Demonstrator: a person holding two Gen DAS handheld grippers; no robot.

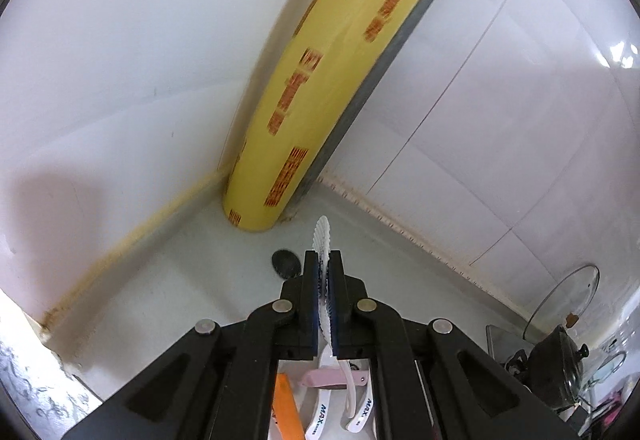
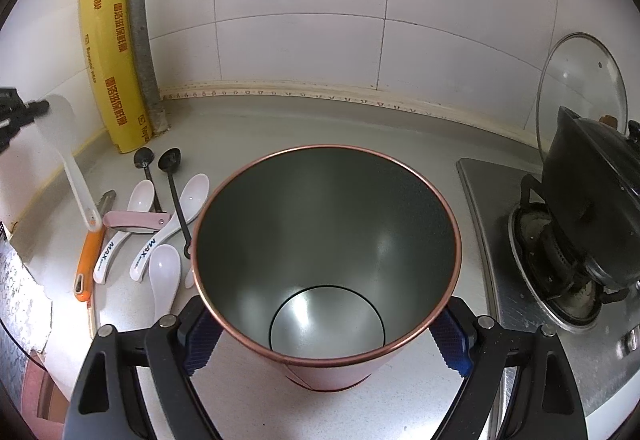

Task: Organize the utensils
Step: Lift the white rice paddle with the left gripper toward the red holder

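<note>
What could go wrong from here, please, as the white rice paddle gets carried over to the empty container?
1. The left gripper pinches the white rice paddle by its blade edge, so the long handle hanging below might swing or slip out.
2. That dangling handle could snag the orange-handled peeler or the white spoons underneath.
3. The right gripper clamps the tall container low down; a knock on its rim could tilt it.

White soup spoons (image 2: 188,195): four
Black ladles (image 2: 170,159): two
Rice paddle (image 2: 60,127): one
Peelers (image 2: 89,252): two
Holder cup (image 2: 328,159): one
Glass lid (image 2: 582,87): one
</note>
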